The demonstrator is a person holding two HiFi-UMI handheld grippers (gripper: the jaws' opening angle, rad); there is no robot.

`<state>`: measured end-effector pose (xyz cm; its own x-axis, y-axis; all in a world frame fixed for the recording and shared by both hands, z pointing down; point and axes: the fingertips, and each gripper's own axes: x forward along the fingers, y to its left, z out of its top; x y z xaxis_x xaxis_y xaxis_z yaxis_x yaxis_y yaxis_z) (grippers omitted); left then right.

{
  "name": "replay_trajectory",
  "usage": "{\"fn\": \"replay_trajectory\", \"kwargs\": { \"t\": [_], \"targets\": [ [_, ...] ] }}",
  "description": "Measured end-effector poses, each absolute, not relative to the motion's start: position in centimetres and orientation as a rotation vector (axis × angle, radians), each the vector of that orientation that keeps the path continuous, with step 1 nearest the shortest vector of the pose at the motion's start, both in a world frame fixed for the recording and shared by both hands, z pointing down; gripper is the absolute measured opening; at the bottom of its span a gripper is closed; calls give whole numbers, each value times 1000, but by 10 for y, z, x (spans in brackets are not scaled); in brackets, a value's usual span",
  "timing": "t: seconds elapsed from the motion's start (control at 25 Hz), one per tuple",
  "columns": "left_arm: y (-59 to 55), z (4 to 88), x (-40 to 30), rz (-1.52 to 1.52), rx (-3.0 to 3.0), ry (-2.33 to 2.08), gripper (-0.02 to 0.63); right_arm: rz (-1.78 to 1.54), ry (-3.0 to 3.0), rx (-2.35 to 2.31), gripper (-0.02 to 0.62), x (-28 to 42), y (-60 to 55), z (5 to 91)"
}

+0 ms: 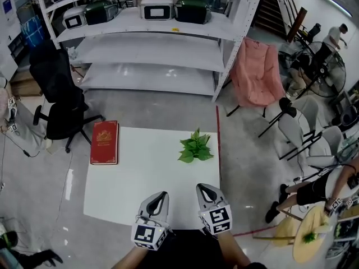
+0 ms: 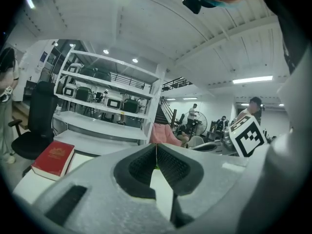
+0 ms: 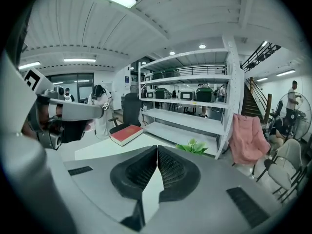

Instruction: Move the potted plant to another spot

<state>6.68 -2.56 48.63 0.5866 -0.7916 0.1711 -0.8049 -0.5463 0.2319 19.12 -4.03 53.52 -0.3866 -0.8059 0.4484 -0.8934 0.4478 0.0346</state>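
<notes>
A small green potted plant (image 1: 195,147) stands on the white table (image 1: 151,178) near its far right corner; it also shows in the right gripper view (image 3: 193,146), just beyond the jaws. My left gripper (image 1: 162,195) and right gripper (image 1: 204,189) hover side by side over the table's near edge, well short of the plant. Both are shut with nothing between their jaws. In the left gripper view only a sliver of green peeks past the closed tips (image 2: 156,147).
A red book (image 1: 105,142) lies at the table's far left. A black office chair (image 1: 59,100) stands left of the table, white shelving (image 1: 151,43) behind it, and a pink folding chair (image 1: 255,74) to the right. People sit at the far right.
</notes>
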Motion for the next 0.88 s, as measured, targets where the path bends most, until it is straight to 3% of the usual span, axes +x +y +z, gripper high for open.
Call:
{"fn": "replay_trajectory", "kwargs": {
  "t": [0.32,0.88],
  "targets": [
    [-61,483,90,119,2523,-1372,19,344,-2241,1307,12,208,-80,578],
    [-102,487,125,115,2506,-1394,18,147,-2066,1054,14,225,-130,642]
  ]
}}
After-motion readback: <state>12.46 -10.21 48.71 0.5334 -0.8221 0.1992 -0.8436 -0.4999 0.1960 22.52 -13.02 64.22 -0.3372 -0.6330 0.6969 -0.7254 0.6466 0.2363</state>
